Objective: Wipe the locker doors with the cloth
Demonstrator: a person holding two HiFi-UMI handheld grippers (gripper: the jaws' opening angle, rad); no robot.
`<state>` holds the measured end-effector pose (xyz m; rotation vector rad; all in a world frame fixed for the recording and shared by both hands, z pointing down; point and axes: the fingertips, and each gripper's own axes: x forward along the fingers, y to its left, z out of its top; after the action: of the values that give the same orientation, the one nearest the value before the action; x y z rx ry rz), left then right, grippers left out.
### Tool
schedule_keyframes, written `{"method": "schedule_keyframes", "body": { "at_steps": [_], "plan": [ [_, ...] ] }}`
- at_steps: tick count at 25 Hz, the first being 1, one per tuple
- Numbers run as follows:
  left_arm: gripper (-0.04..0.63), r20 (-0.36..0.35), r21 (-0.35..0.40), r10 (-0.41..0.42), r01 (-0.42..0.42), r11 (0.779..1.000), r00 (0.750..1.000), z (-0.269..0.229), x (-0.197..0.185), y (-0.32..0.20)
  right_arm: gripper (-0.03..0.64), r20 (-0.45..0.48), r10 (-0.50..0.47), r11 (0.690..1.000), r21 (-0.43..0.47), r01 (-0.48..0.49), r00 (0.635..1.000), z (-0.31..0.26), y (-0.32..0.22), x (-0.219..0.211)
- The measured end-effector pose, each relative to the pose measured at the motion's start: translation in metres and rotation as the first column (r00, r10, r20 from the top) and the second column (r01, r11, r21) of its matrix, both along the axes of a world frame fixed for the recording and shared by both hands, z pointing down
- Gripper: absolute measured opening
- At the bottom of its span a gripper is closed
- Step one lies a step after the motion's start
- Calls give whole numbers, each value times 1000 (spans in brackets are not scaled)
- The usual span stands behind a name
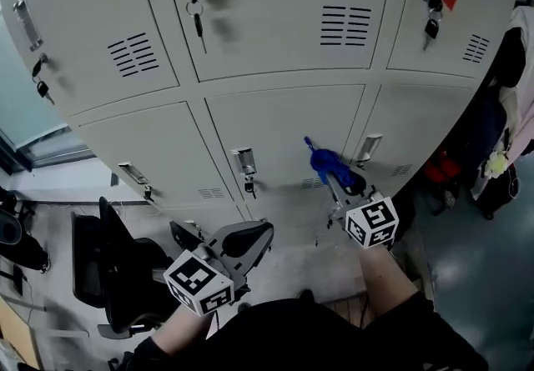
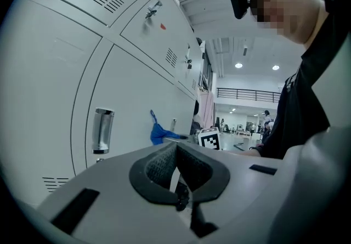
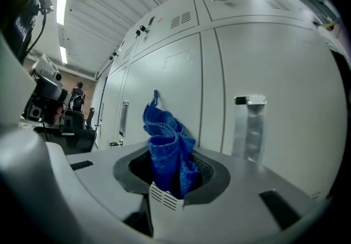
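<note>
- Head view: the right gripper [image 1: 338, 184] is at centre-right of the frame, jaws clamped on the blue cloth [image 1: 322, 162]. The bunch is held up at the lower middle locker door [image 1: 284, 123], left of a door handle [image 1: 368, 147]. Whether cloth meets metal, I can't tell from here
- The left gripper [image 1: 250, 238] hangs low at bottom centre, well apart from the doors
- Left gripper view: jaws pressed together, nothing between them. The cloth shows small at mid-frame, close beside the pale door
- Right gripper view: the cloth stands upright out of the jaws at centre frame, pinched low, with a loose tail on top. The door fills the background and the door handle sits at the right
- To wipe well, I'd say push the bunch flat against the panel, keep the clamp firm, sweep in overlapping passes, and steer round that handle so the loose tail doesn't snag
</note>
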<state>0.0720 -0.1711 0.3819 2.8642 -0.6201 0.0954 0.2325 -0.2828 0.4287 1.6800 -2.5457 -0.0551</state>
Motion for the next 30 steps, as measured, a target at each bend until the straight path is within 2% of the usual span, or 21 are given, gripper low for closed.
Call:
{"method": "schedule_keyframes", "body": {
  "at_steps": [5, 10, 15, 21, 27, 30],
  "plan": [
    [8, 7, -4, 23, -23, 1000, 1000, 3, 19, 1, 103, 14, 51, 999, -3, -51, 999, 6, 6, 34],
    [8, 23, -2, 25, -25, 1000, 999, 5, 24, 3, 103, 69, 55, 998, 2, -56, 996, 11, 12, 35],
    [8, 40, -9, -7, 7, 1000, 999, 9, 12, 6, 103, 108, -57, 998, -6, 58, 993, 22, 16, -16],
    [8, 58, -15, -78, 79, 997, 995, 11, -17, 5, 103, 129, -182, 982, -26, 187, 975, 38, 6, -91],
    [8, 43, -10, -112, 113, 994, 993, 11, -34, 8, 103, 132, -251, 965, -38, 258, 959, 48, -5, -138],
    [8, 43, -13, -114, 114, 993, 993, 13, -38, 9, 103, 129, -257, 963, -46, 264, 958, 53, -11, -148]
  ]
}}
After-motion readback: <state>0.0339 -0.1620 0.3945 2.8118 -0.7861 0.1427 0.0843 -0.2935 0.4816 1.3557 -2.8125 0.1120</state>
